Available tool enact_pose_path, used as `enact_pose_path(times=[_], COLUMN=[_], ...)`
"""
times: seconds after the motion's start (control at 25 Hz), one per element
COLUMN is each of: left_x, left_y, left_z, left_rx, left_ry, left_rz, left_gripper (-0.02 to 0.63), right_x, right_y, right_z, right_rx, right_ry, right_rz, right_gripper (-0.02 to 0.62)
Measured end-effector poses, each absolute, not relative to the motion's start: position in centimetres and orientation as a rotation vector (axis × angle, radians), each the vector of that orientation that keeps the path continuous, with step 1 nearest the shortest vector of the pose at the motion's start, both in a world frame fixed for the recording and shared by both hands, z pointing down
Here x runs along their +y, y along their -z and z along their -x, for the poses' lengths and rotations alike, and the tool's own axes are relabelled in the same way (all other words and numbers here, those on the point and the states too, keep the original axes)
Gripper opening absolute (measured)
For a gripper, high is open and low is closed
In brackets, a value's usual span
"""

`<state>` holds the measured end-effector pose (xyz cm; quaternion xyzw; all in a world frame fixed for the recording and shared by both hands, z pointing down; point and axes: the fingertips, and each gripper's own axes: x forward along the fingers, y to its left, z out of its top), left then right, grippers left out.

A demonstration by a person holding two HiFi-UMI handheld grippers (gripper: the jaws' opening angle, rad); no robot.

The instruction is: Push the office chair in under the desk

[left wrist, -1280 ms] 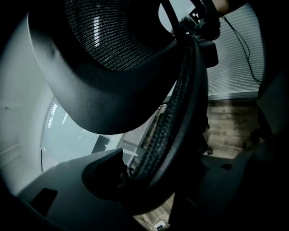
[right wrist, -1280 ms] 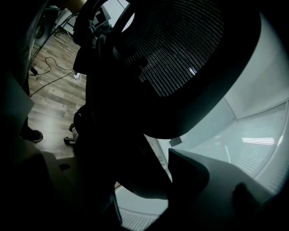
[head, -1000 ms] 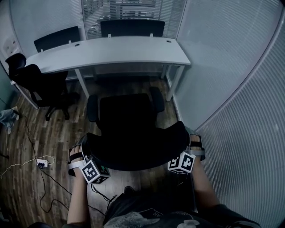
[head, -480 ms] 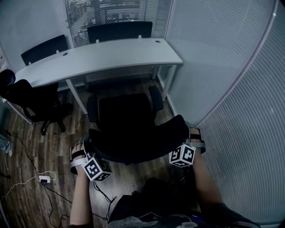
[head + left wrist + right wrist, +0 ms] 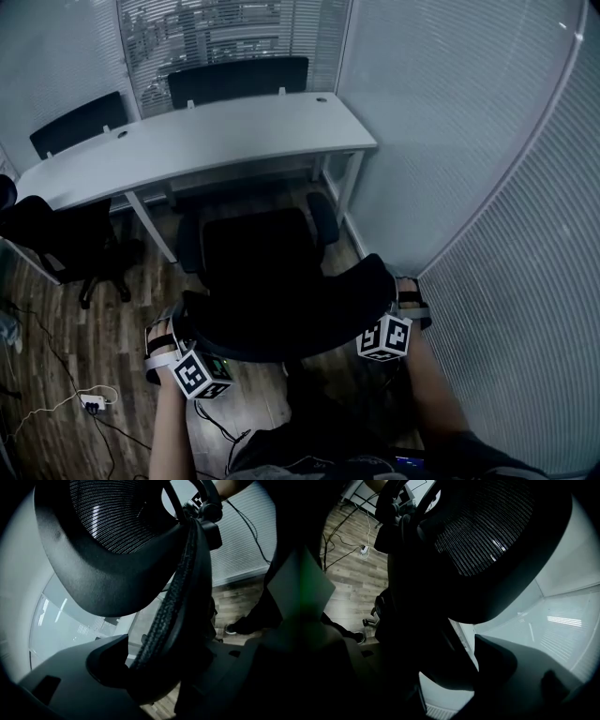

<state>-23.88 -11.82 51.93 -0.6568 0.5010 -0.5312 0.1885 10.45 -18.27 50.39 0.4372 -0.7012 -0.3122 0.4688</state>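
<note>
The black office chair (image 5: 262, 253) faces the white desk (image 5: 206, 141), with the front of its seat close to the desk's near edge. Its curved mesh backrest (image 5: 281, 314) is nearest me. My left gripper (image 5: 173, 333) holds the backrest's left rim and my right gripper (image 5: 403, 305) its right rim. In the left gripper view the thick rim of the backrest (image 5: 108, 541) lies between the jaws of the left gripper (image 5: 159, 667), pressed by them. The right gripper view shows the backrest (image 5: 497, 541) held the same way by the right gripper (image 5: 445, 667).
Another black chair (image 5: 56, 239) stands at the desk's left end. Two dark chair backs (image 5: 239, 80) show behind the desk. A frosted partition wall (image 5: 469, 169) runs close along the right. A power strip (image 5: 92, 401) and cables lie on the wooden floor at the left.
The chair has rolled forward toward the desk with both grippers still on its backrest. The head view has followed, and the desk now lies closer.
</note>
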Motion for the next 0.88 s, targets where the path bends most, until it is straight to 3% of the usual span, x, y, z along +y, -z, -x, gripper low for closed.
enact_pose_path(times=[0.88], left_x=[-26.3], left_y=[-52.4], left_z=[24.7], left_rx=[1.51], left_ry=[1.561], left_rz=[1.813], left_gripper=[0.276], right_x=[-37.8], right_y=[-51.2], right_z=[-8.3], right_rx=[-1.784], right_ry=[0.818], right_rz=[-0.954], right_gripper=[0.304])
